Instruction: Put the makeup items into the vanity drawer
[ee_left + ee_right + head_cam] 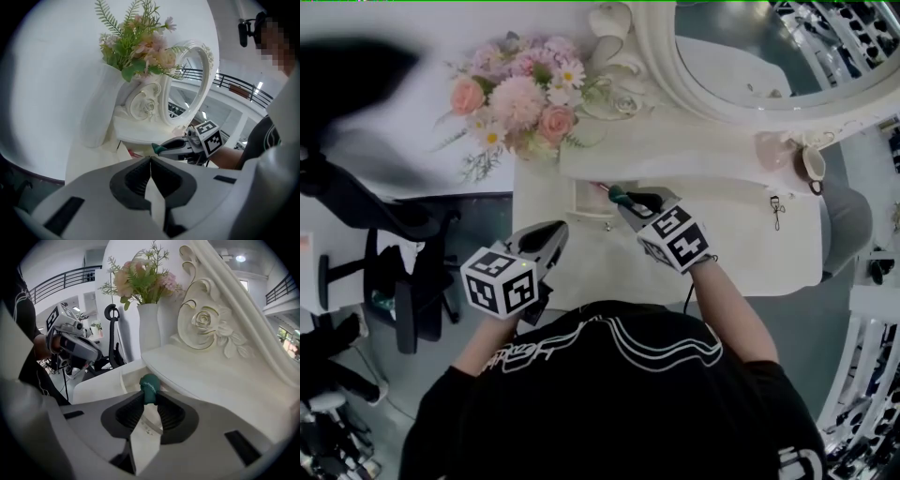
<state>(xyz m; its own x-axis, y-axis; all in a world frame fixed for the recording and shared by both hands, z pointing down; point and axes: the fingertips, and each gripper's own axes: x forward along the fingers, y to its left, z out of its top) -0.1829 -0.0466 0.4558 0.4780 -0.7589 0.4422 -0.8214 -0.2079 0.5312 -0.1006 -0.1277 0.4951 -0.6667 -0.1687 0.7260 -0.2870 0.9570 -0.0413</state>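
While clamped, tube [149,389] dark green, round-capped

The white worktop [741,246] carries a raised shelf [684,150] along its back; an oval mirror [661,52] in a carved frame stands on that shelf; a white vase [101,110] of pink flowers [520,98] stands on the worktop at the shelf's left end; a small drawer [584,208] is pulled open below the shelf's front, with a slim pink-red item [602,188] inside; an eyelash curler [777,212] lies alone toward the right; a pale pink piece [771,150] and a small cup [813,164] sit near the right end.
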